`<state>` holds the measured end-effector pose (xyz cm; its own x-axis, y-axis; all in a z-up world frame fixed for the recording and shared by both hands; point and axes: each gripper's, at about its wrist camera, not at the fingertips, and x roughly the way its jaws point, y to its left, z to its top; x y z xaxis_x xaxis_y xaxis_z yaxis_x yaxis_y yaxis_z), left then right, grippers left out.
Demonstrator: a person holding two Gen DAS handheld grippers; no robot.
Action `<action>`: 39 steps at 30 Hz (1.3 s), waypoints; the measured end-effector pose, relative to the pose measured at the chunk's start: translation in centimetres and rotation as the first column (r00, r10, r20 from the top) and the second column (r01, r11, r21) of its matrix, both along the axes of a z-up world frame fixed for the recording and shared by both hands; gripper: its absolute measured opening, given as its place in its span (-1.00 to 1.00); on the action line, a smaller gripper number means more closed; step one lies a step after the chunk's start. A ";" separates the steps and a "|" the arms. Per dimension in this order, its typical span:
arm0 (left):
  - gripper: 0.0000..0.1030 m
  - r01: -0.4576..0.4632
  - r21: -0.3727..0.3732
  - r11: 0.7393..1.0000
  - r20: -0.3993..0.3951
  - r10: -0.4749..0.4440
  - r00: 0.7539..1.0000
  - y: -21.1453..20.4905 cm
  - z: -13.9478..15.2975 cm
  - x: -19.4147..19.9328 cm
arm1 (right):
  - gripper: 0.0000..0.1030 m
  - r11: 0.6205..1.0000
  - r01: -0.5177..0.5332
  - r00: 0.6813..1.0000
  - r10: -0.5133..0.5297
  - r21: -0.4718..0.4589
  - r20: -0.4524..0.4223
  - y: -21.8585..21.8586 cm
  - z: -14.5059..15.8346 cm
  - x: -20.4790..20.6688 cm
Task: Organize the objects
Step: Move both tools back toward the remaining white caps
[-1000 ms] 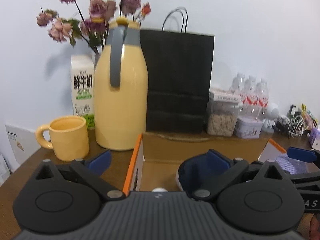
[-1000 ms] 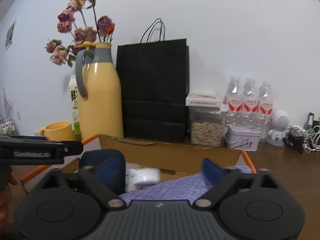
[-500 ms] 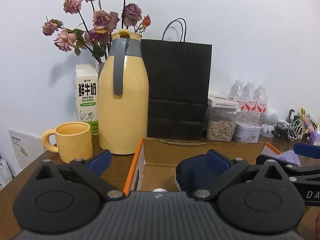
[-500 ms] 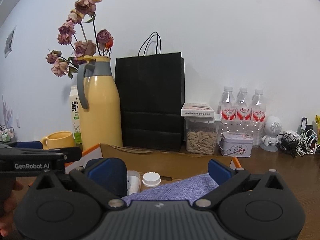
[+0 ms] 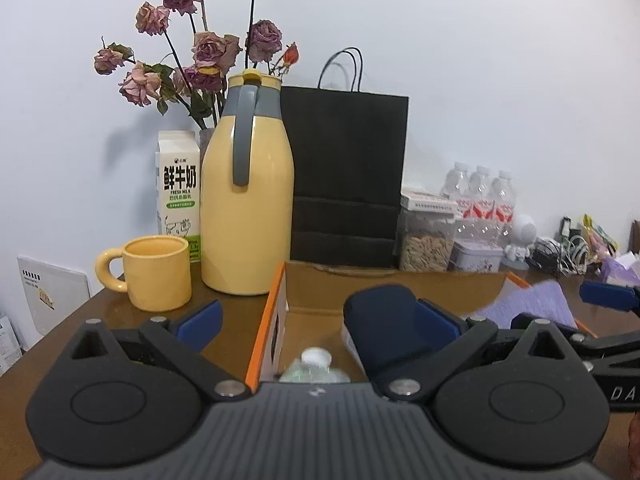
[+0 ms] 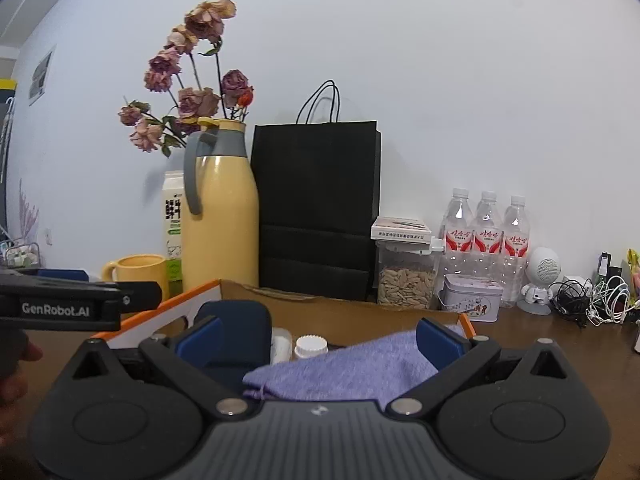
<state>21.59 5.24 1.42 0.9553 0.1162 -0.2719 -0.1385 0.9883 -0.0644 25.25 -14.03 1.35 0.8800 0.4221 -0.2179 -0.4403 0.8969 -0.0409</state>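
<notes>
An open cardboard box (image 5: 280,292) with orange edges stands on the brown table; it also shows in the right wrist view (image 6: 348,312). Inside lie a dark blue case (image 5: 380,320), a white-capped bottle (image 5: 316,360) and a purple cloth (image 6: 352,368). The case (image 6: 240,332) and a white cap (image 6: 311,346) show in the right wrist view too. My left gripper (image 5: 316,320) is open above the box's left wall, holding nothing. My right gripper (image 6: 318,338) is open above the purple cloth, holding nothing.
Behind the box stand a yellow thermos (image 5: 246,216), a yellow mug (image 5: 156,272), a milk carton (image 5: 178,192), a black paper bag (image 5: 348,180), a seed jar (image 5: 426,240), a tin (image 6: 470,302), water bottles (image 6: 488,232) and tangled cables (image 6: 592,300). Dried roses (image 5: 200,52) rise behind.
Both grippers have drawn back and up from the box, so more wall and flowers show. The jaws stayed open. The box's contents have not moved.
</notes>
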 end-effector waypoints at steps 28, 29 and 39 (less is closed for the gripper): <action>1.00 0.035 0.040 0.999 -0.182 -0.027 0.983 -1.1 -4.6 -6.3 | 1.00 0.993 -0.055 0.979 0.033 -0.105 -0.200 -4.0 -4.3 -6.8; 1.00 0.032 0.036 0.999 -0.185 -0.025 0.982 -1.0 -4.7 -6.3 | 1.00 0.993 -0.056 0.978 0.033 -0.105 -0.205 -4.1 -4.4 -6.9; 1.00 0.029 0.017 0.999 -0.201 -0.025 0.979 -0.7 -4.8 -6.4 | 0.46 0.986 -0.085 0.948 0.037 -0.140 -0.317 -3.6 -5.2 -6.5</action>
